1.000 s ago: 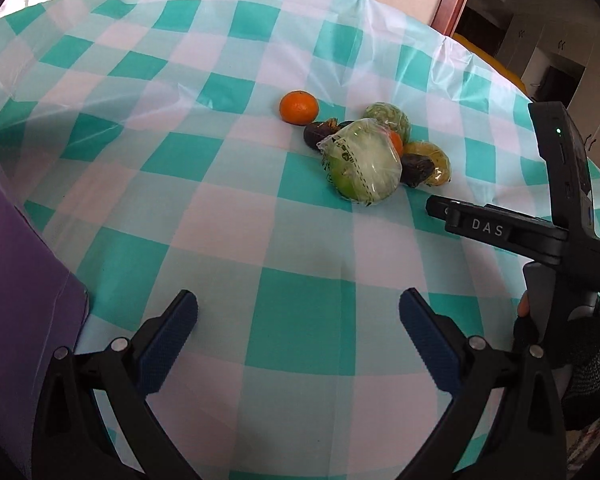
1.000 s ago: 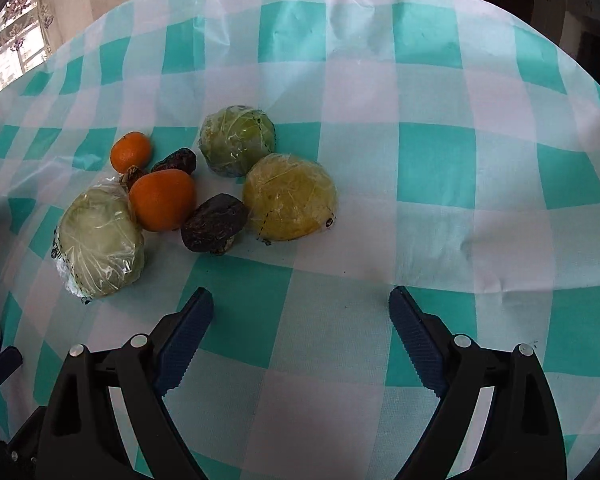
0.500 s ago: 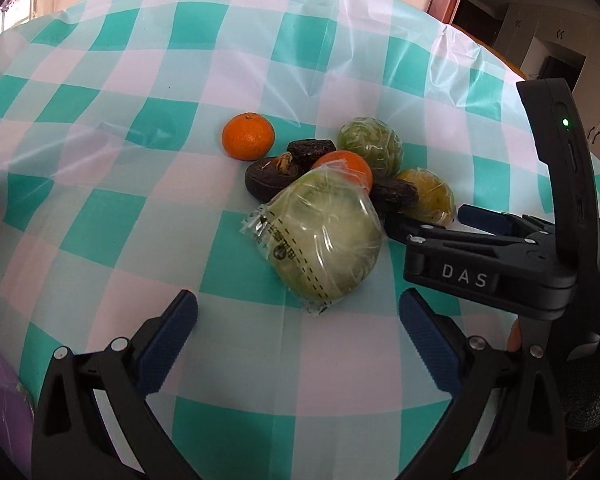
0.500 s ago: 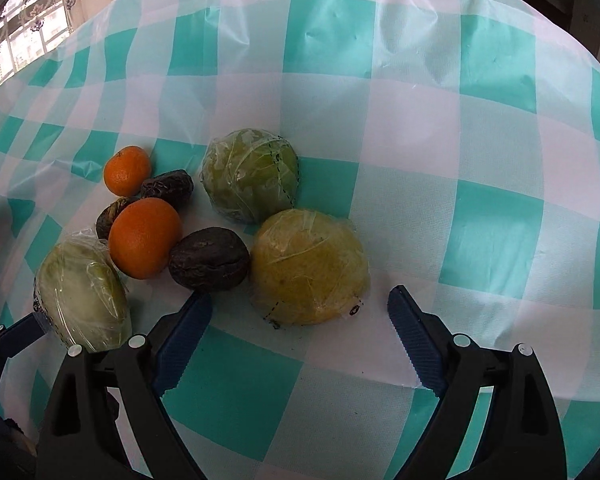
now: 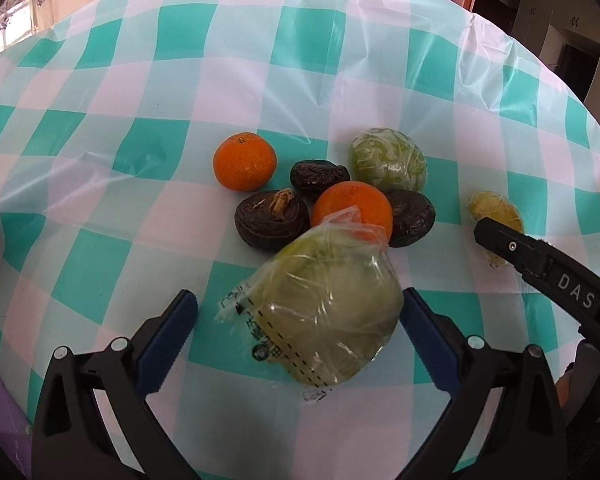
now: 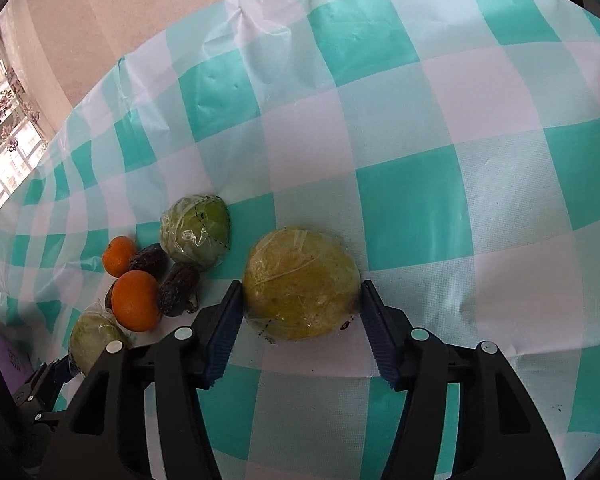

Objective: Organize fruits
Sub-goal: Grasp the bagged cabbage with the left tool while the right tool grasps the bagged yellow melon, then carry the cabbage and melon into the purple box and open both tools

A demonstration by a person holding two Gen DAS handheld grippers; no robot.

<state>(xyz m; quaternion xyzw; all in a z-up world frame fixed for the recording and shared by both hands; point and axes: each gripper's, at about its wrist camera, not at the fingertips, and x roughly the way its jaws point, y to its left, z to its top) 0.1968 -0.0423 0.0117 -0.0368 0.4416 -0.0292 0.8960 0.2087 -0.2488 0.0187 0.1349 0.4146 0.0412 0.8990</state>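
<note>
the sorting looks barely begun: the fruit lies in one loose cluster on the checked tablecloth (image 5: 100, 240), with no container in view. the left gripper (image 5: 300, 320) is spread wide around a bagged pale-green fruit (image 5: 324, 320), its right pad touching the wrap. the right gripper (image 6: 300, 304) brackets a wrapped yellow fruit (image 6: 302, 284), pads against its sides, seemingly gripping it. two oranges (image 5: 245, 161), three dark fruits (image 5: 272, 220) and a wrapped green fruit (image 5: 387, 160) wait untouched.

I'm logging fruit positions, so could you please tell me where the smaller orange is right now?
In the left wrist view, the smaller orange sits on the checked tablecloth at the far left of the fruit cluster, beside a dark wrinkled fruit.
</note>
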